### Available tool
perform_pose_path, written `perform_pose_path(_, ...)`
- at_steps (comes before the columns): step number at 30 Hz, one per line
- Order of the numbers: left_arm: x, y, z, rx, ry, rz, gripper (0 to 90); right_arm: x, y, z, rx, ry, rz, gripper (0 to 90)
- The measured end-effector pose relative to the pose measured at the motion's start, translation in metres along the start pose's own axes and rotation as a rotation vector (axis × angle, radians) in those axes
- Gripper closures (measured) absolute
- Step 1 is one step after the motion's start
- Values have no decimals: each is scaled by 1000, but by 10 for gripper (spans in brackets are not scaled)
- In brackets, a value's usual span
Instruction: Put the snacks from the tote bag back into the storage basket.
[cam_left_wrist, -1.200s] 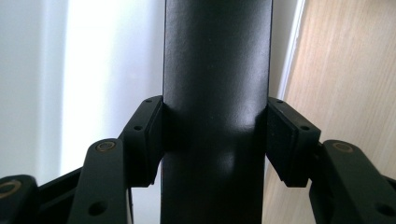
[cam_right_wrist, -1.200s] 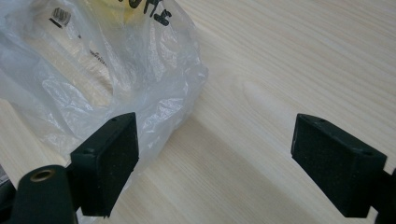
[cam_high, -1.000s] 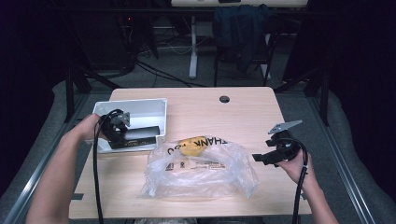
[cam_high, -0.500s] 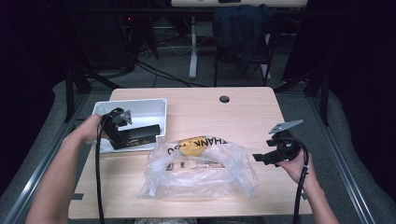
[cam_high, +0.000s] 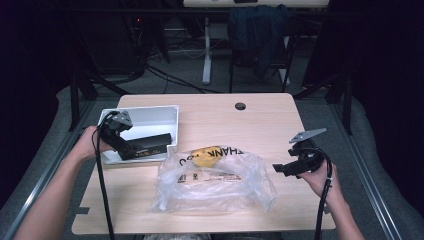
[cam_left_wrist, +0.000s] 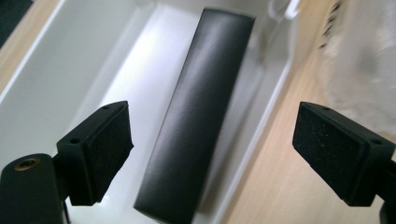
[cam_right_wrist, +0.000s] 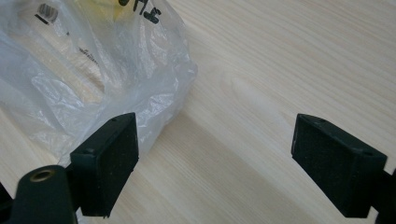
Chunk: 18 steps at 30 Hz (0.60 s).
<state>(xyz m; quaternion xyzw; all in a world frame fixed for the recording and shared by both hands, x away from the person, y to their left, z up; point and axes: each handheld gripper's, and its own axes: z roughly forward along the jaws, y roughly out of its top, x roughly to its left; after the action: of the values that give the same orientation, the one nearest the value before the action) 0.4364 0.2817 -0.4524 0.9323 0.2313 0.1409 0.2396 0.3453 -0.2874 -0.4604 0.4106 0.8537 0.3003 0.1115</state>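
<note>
Leftward drift: left hand-held gripper (cam_left_wrist: 212, 154) now above the black box (cam_left_wrist: 201, 116), jaws apart.
Box lies ungrasped in white tray (cam_high: 160, 112); right hand-held gripper (cam_right_wrist: 215, 163) gapes beside plastic bag (cam_high: 215, 180).

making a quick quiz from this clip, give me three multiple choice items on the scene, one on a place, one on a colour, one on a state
1. Where does the black box lie?
A. in the white tray
B. inside the clear plastic bag
C. on the floor

2. What colour is the item seen through the bag, near its top?
A. blue
B. yellow
C. red

3. How do the jaws of the left gripper stand?
A. shut on the box
B. shut on the bag
C. open, on either side of the box without touching it

Answers:
1 A, the left gripper view shows the box lying between the tray's white walls.
2 B, the high view shows a yellow item under the plastic.
3 C, the left gripper view shows both pads wide apart, with gaps to the box.
</note>
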Motion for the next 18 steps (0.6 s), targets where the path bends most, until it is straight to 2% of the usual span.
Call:
perform_pose_path(2, -11, -1, -8, -29, 10, -12, 106, 0, 0, 0, 1, -6, -1, 142)
perform_pose_path(4, -24, -1, -16, -38, 25, -30, 103, 0, -1, 0, 2, -4, 0, 142)
perform_pose_path(6, -39, -3, -23, -60, 48, -63, 117, 0, -1, -1, -2, -8, 4, 142)
perform_pose_path(8, -55, -7, -29, -83, 48, -84, 109, 0, -1, -1, -4, -11, 3, 142)
perform_pose_path(10, -70, -12, -31, -84, 63, -97, 107, 0, -2, -1, -3, -16, -1, 141)
perform_pose_path(13, -94, -19, -30, -50, 95, -119, 104, 2, -4, -1, 4, -25, -7, 141)
perform_pose_path(14, -101, -22, -30, -48, 82, -132, 101, 1, -5, 0, 6, -22, -9, 141)
perform_pose_path(18, -130, -30, -38, -83, 109, -151, 107, -2, -14, 0, 18, 0, 2, 139)
